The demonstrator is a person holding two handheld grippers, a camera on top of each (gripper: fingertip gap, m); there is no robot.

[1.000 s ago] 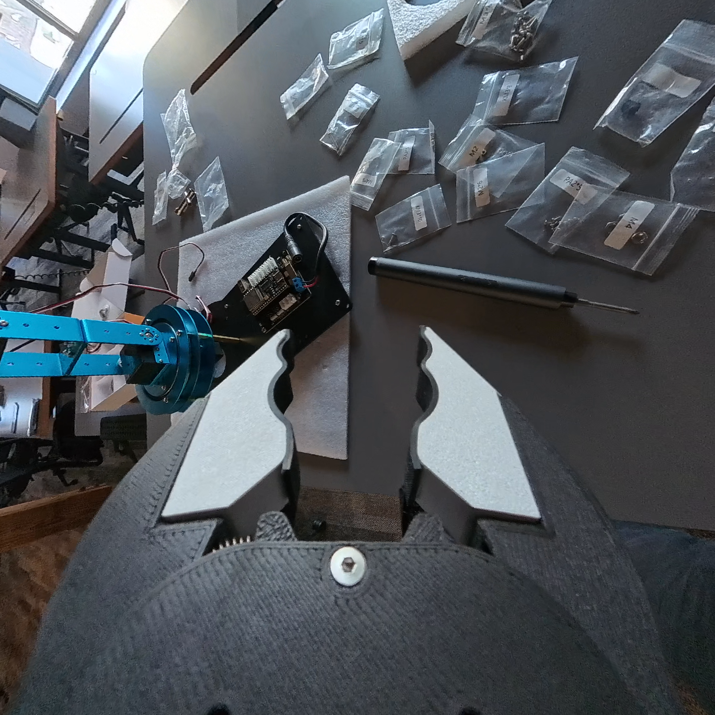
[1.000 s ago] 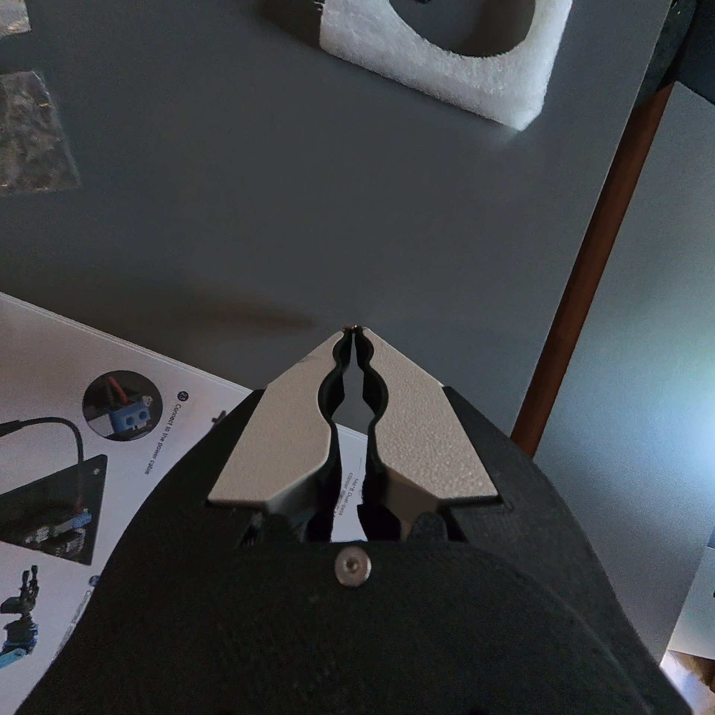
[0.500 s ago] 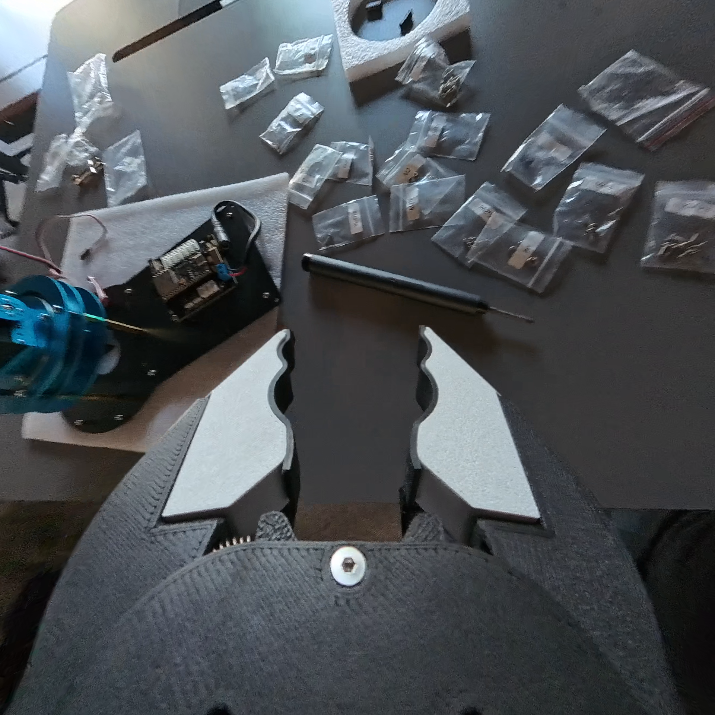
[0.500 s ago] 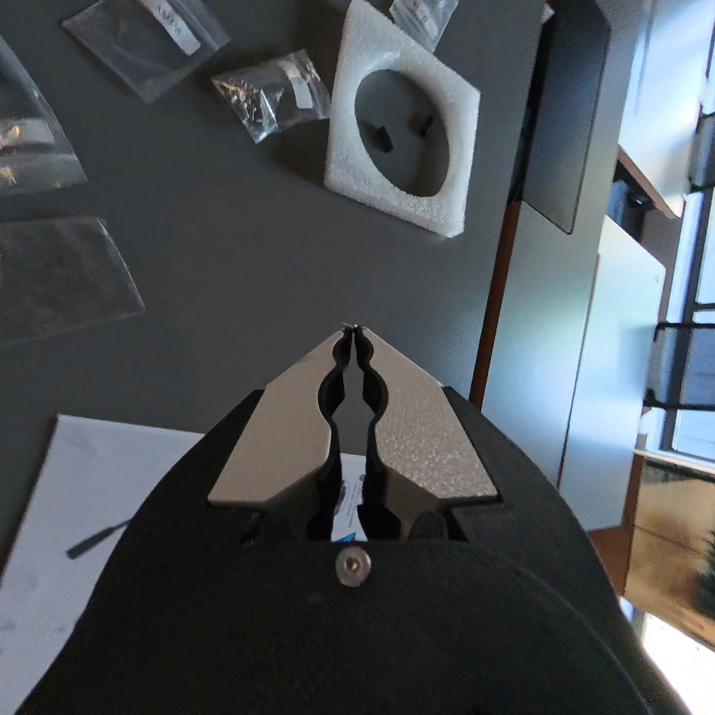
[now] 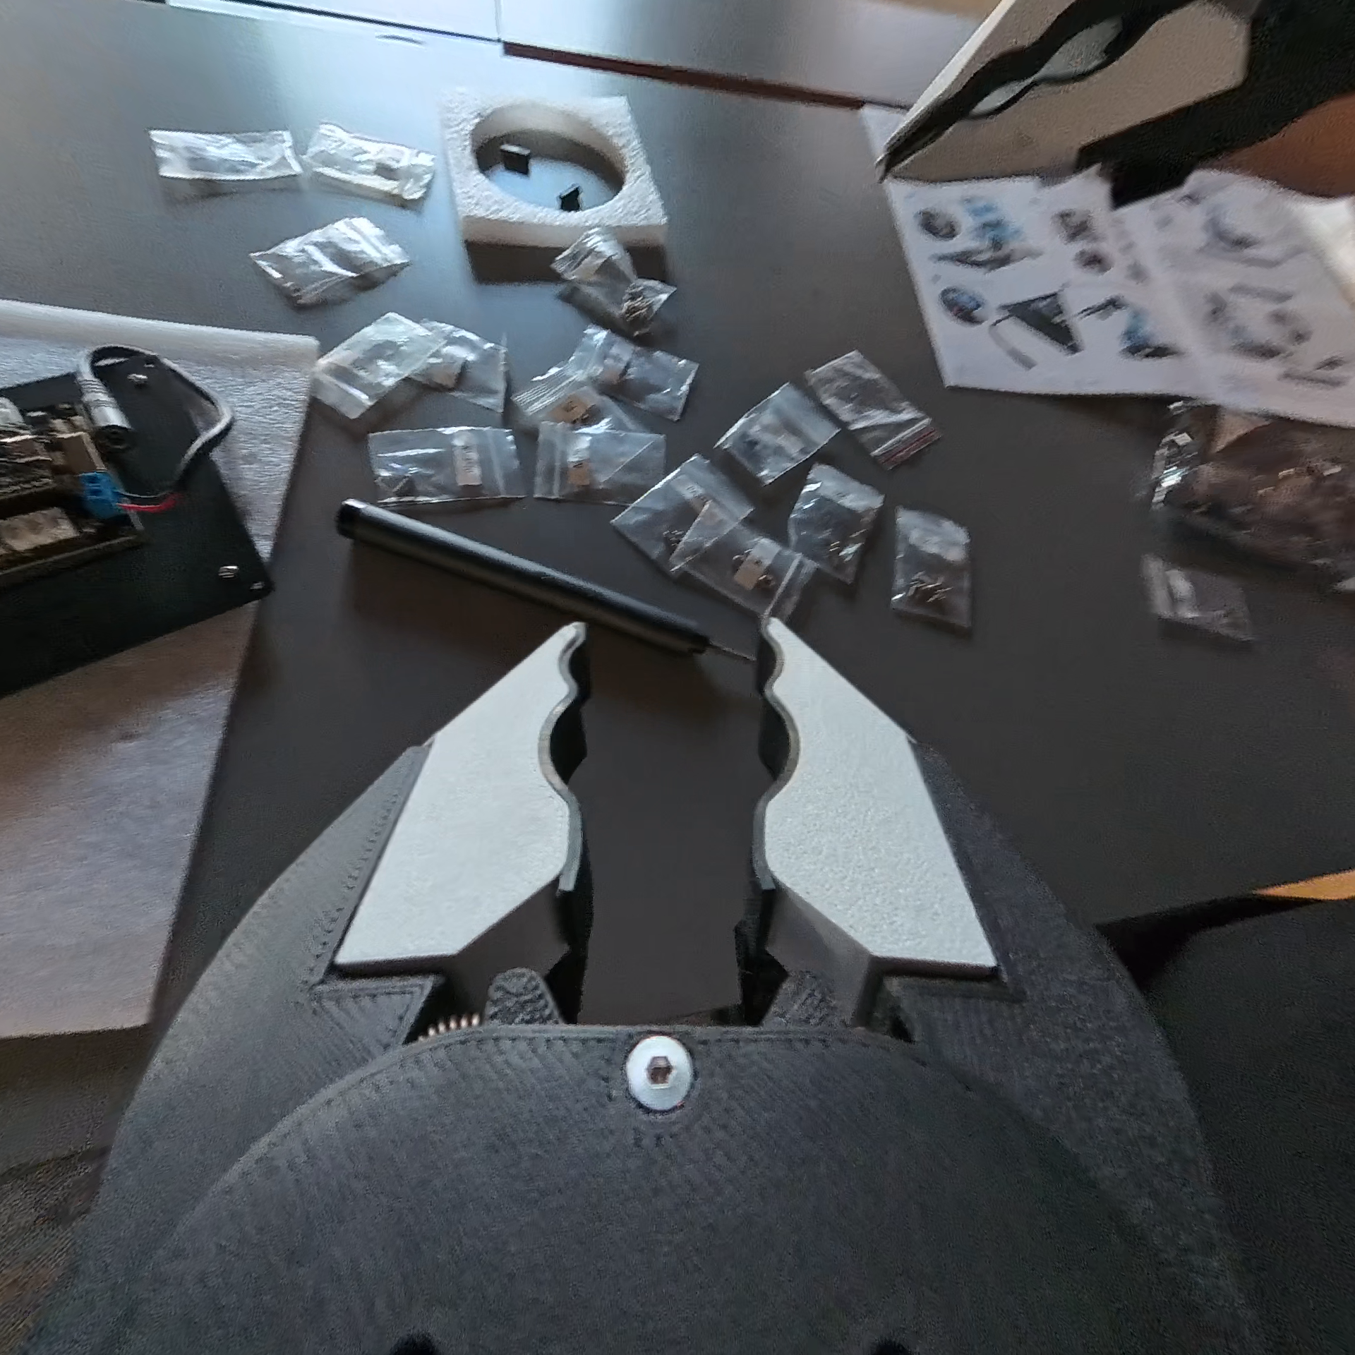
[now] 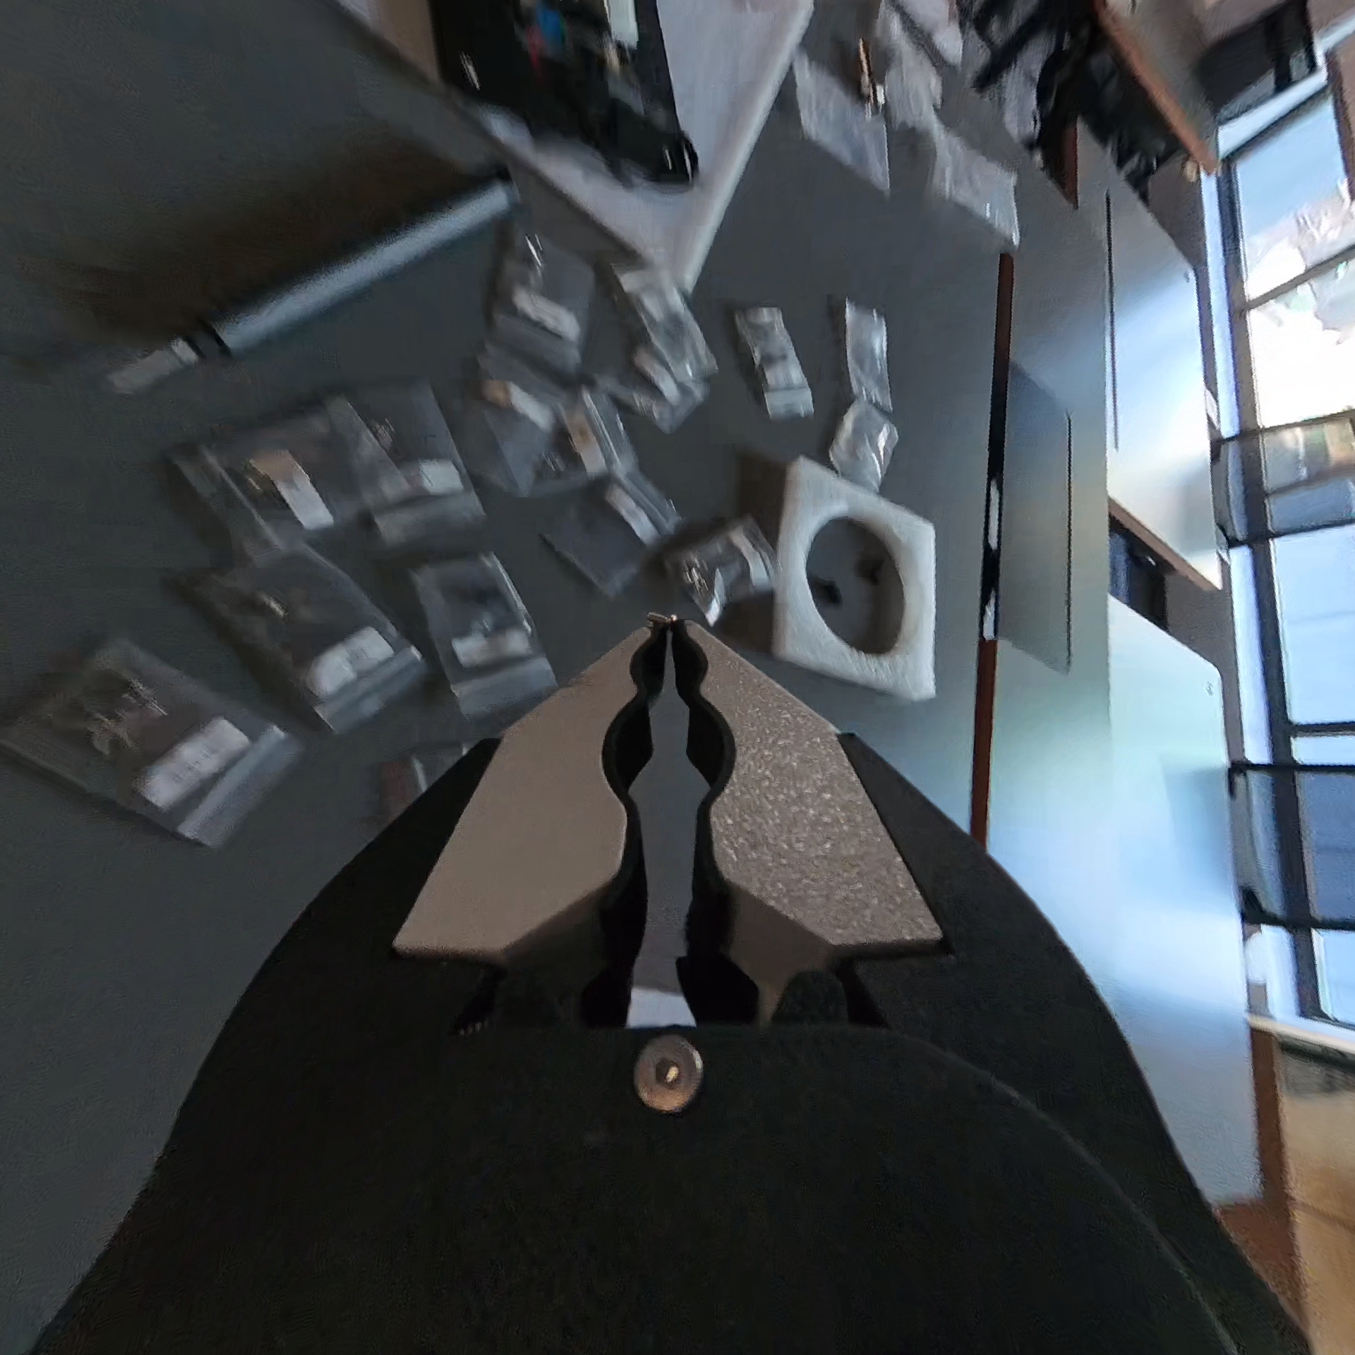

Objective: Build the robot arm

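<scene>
My left gripper is open and empty, low over the dark table. A black screwdriver lies just ahead of it, its thin tip next to my right-hand fingertip. My right gripper is shut on a tiny metal screw pinched at the very fingertips, held in the air above several small plastic parts bags. The right gripper also shows in the left wrist view at the top right, above a printed instruction sheet. The right wrist view is blurred.
A white foam block with a round hole sits at the back, also in the right wrist view. A circuit board on a black plate rests on a white foam sheet at the left. Parts bags lie scattered mid-table. Spacing between my two grippers at the tips: around 20 cm. The right gripper is farther from the black screwdriver, some 20 cm, than the left, some 10 cm.
My left gripper has swung right and come down toward the screwdriver; the blue robot base has left its view. My right gripper rose and turned from the paper toward the bags, still pinching the screw.
</scene>
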